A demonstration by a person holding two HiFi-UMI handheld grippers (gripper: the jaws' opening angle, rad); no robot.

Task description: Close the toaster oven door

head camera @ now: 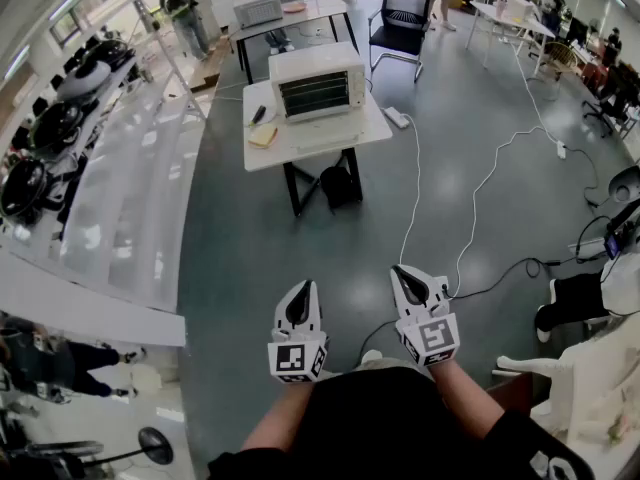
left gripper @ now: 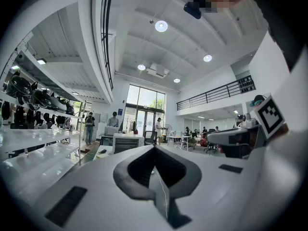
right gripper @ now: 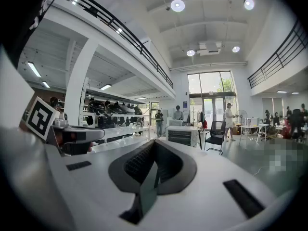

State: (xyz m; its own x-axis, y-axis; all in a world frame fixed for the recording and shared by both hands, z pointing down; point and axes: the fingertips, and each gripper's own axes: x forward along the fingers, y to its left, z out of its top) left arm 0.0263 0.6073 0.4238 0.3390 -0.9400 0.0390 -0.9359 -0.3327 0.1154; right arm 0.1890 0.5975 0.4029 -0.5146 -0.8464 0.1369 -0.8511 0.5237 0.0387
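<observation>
**Item: toaster oven** [head camera: 318, 80]. White, box-shaped, with a dark slatted front. It stands toward the back of a small white table [head camera: 300, 146] in the middle of the hall floor, well apart from the person. The door [head camera: 318, 94] faces this way, but it is too small from here to tell how far it stands open.

**Handling (judged).**
- The case is rigid metal, and the door is a stiff panel, probably glazed and hinged.
- The door should swing lightly, so a push along its free edge or handle bar ought to serve better than a pinch.
- The glass calls for a soft finish to the swing.
- The whole oven looks light enough to slide on the smooth table if shoved hard.

**On the same table.** A yellow pad [head camera: 263, 136] and a small dark object [head camera: 259, 114] lie at the oven's left.

**Below and beside.**
- A black bag [head camera: 340, 184] sits under the table.
- A white power strip [head camera: 396, 117] lies at the right, with a white cable [head camera: 412, 198] trailing across the floor.
- A black chair [head camera: 403, 16] stands behind.

**Left hand-held gripper** [head camera: 303, 290]. Held low in front of the person; jaws pressed together with nothing between them.

**Right hand-held gripper** [head camera: 403, 274]. Held beside it; jaws likewise clenched and empty. Both are far short of the oven, so an approach comes first.
</observation>
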